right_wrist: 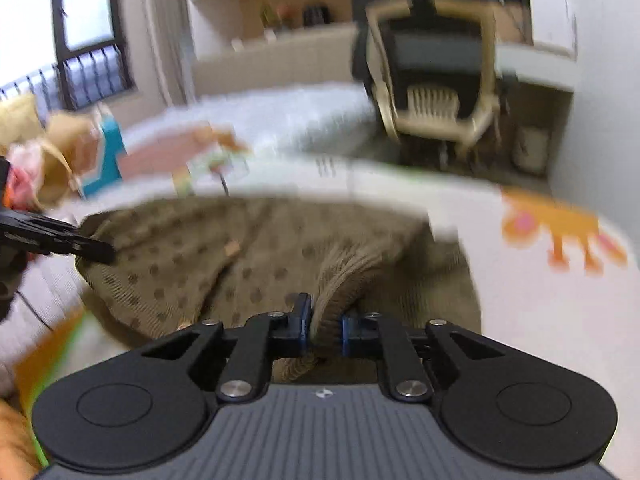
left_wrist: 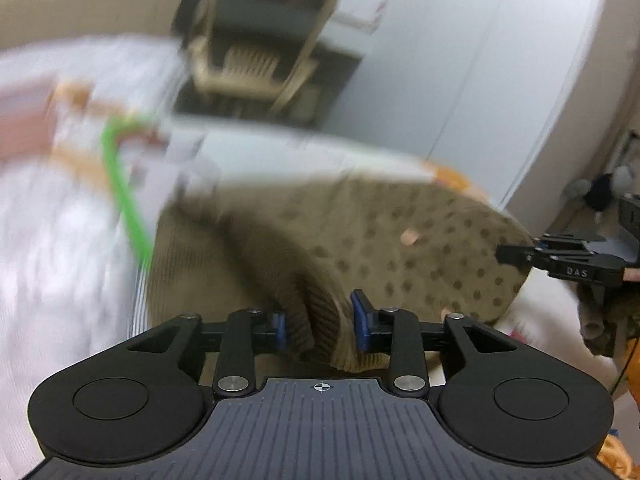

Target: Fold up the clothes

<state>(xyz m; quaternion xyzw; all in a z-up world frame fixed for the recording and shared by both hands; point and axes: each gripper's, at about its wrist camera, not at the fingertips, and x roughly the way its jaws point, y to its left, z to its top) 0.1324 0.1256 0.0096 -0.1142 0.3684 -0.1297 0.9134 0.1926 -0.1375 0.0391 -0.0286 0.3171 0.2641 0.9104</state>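
Ribbed edge of brown dotted sweater [left_wrist: 360, 232] pinched between jaws of both left gripper [left_wrist: 320, 326] and right gripper [right_wrist: 325, 322].

Close wrist views, shared sweater [left_wrist: 360, 232]

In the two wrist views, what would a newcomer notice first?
First, the brown dotted knit garment filling the middle of both views, with a ribbed edge pinched by each hand-held gripper: the left and the right. It lies on a white bedcover printed with bright orange figures. Behind, beside a white wardrobe, stands a beige office chair.
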